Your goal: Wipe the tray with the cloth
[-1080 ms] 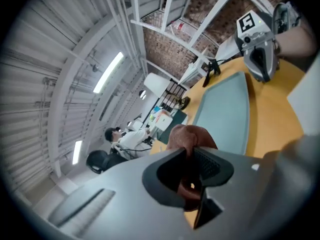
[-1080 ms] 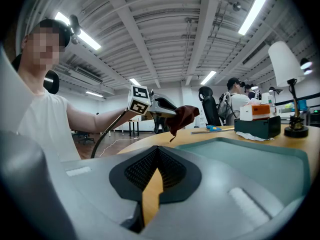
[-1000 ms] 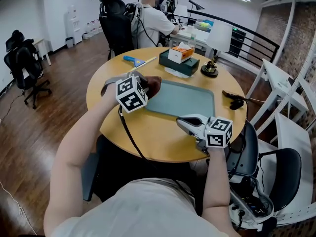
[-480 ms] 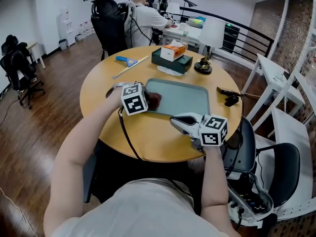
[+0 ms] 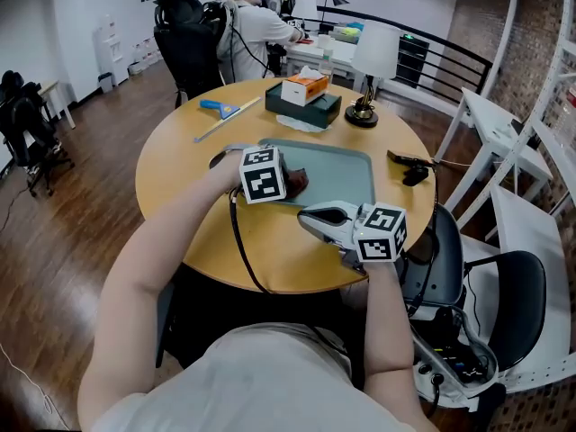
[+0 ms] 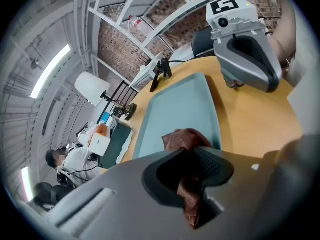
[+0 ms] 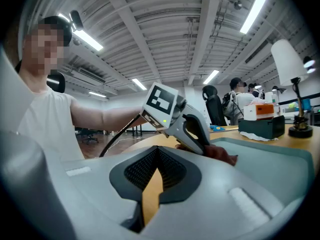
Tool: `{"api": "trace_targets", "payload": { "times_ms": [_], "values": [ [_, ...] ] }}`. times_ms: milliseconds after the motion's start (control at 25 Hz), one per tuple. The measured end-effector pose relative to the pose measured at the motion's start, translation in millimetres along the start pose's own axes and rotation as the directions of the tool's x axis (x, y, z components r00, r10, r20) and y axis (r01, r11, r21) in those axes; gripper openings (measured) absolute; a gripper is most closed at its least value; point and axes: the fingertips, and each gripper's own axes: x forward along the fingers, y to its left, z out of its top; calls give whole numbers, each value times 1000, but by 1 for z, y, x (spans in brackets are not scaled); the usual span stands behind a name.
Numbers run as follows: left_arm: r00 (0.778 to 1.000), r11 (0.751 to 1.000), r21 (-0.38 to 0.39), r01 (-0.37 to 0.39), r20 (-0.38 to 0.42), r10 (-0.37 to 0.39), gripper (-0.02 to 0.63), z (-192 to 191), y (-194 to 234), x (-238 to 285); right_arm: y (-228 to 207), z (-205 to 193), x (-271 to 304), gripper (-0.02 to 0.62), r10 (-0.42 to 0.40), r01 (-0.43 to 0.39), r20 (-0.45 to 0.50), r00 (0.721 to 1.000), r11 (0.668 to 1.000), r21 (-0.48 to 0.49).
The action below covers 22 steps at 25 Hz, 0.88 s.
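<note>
Right gripper point(image 7: 157, 152) nearest us, over bare tabletop point(image 5: 184, 183). Its fingers are pressed together at the tips with nothing between them; only a thin wedge of the wood shows through behind the tips.

Just beyond those fingers runs the near edge of the tray point(image 5: 346, 171), grey-green, lying flat on the tabletop.

Left gripper point(image 6: 191, 159) is to the left of the right fingers and a little farther out. Its fingers pinch a dark reddish-brown cloth point(image 6: 185, 136). One fold hangs down between the pads, and a bunched wad bulges out past the tips. The wad sits on the tray's near-left corner, right at the left fingertips. We cannot tell how hard it presses.

The tray stretches away ahead of the left fingers. Past its far edge stands a tissue box point(image 5: 303, 88) on a dark case, and to the right of that a lamp point(image 5: 372, 61) with a white shade.

Beyond the tabletop, a person point(image 5: 247, 25) sits at a desk, back to us.
</note>
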Motion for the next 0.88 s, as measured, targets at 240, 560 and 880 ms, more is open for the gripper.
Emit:
{"api": "trace_targets", "payload": {
  "times_ms": [240, 560, 880],
  "values": [
    [998, 997, 59, 51, 30, -53, 58, 41, -6, 16, 10, 0, 4, 2, 44, -44, -7, 999, 999, -8],
    [991, 985, 148, 95, 77, -107, 58, 106, -12, 37, 8, -1, 5, 2, 42, -42, -11, 999, 999, -7],
    [955, 956, 255, 145, 217, -203, 60, 174, -24, 47, 7, -2, 4, 2, 40, -40, -16, 999, 999, -7]
  ]
}}
